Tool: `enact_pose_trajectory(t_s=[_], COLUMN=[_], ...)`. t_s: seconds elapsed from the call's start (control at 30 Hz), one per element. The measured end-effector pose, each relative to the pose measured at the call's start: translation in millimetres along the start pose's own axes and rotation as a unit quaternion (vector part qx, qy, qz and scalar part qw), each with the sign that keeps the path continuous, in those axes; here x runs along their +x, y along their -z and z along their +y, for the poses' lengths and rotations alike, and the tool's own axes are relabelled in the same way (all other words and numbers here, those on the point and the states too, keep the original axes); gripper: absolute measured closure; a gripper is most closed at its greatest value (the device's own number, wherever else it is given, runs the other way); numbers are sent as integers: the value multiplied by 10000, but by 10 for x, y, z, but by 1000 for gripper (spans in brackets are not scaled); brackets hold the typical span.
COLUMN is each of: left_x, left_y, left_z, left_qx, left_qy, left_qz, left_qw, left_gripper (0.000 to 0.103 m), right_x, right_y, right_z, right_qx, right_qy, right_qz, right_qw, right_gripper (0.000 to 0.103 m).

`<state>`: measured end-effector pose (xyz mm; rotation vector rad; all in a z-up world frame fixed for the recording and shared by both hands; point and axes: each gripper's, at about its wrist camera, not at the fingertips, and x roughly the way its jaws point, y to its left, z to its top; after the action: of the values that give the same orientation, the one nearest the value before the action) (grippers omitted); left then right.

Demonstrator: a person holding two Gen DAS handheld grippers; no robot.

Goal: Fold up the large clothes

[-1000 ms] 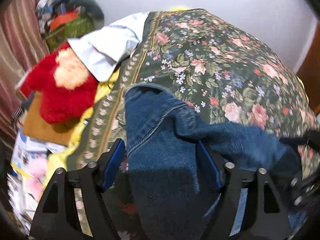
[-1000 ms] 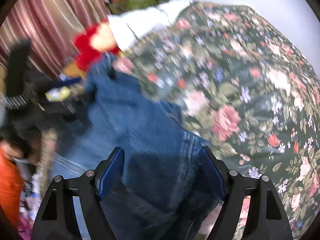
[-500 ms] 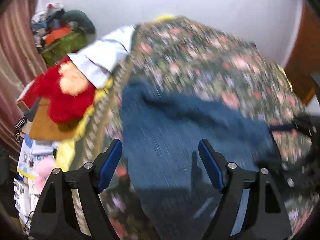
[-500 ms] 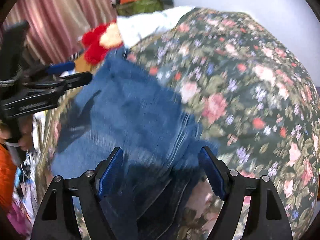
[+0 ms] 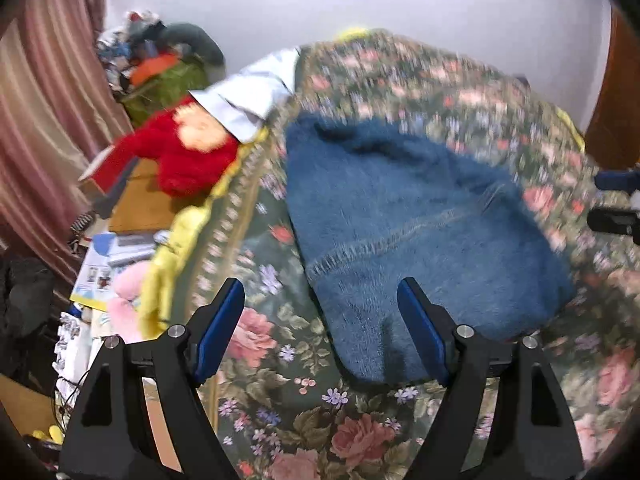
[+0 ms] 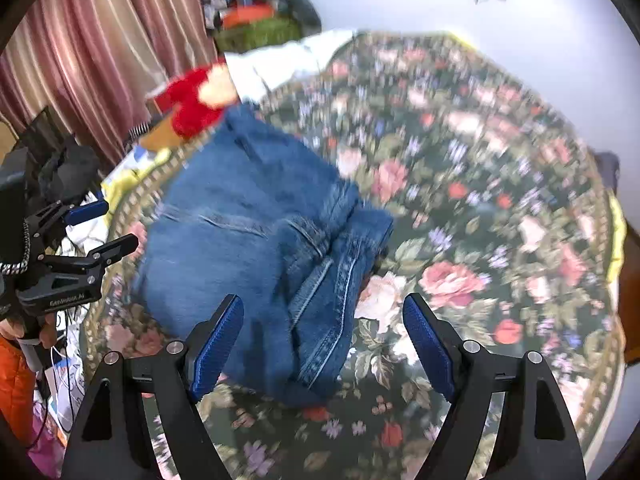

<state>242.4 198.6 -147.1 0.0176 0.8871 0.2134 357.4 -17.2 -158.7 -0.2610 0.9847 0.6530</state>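
Note:
A pair of blue jeans (image 5: pixel 404 216) lies folded into a thick bundle on the floral bedspread (image 5: pixel 460 92). It also shows in the right wrist view (image 6: pixel 256 248), with layered seams at its right edge. My left gripper (image 5: pixel 322 330) is open and empty, above and just short of the bundle's near end. My right gripper (image 6: pixel 322 340) is open and empty, above the bundle's near right corner. The left gripper also shows at the left edge of the right wrist view (image 6: pixel 96 226), open.
A red plush toy (image 5: pixel 180 152) and a white cloth (image 5: pixel 248 96) lie at the bed's far left edge. Clutter, papers and a pink toy (image 5: pixel 124 300) sit on the floor left of the bed, by striped curtains (image 6: pixel 100 40). A wooden door (image 5: pixel 616 92) is on the right.
Both grippers have let go of the jeans and pulled back and up. The jeans now lie as a folded bundle on the bedspread, farther from both cameras.

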Motion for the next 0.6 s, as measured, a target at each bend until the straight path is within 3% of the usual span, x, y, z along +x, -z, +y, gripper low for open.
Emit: enact_pose_trajectory(t_s=[0.1, 0.23, 0.37, 0.6], left_x=[-455, -1107, -1813, -2558], left_y=[-108, -240, -261, -73], left_z=[56, 41, -29, -184], left_qx=[-172, -242, -350, -439], left_qy=[18, 85, 198, 139], left_qz=[-527, -1377, -2332, -3335], left_qw=[9985, 9901, 9716, 9416], left_gripper=[24, 24, 24, 24], right_x=[-425, -1000, -1623, -2492], right_y=[-16, -29, -13, 220], right_z=[126, 290, 444, 774], right_qx=[-109, -176, -100, -151], right_qy=[57, 26, -114, -31], right_qz=[-519, -1269, -2108, -3259], right_qw=[9986, 9918, 9774, 9453], right_gripper=[23, 23, 23, 23])
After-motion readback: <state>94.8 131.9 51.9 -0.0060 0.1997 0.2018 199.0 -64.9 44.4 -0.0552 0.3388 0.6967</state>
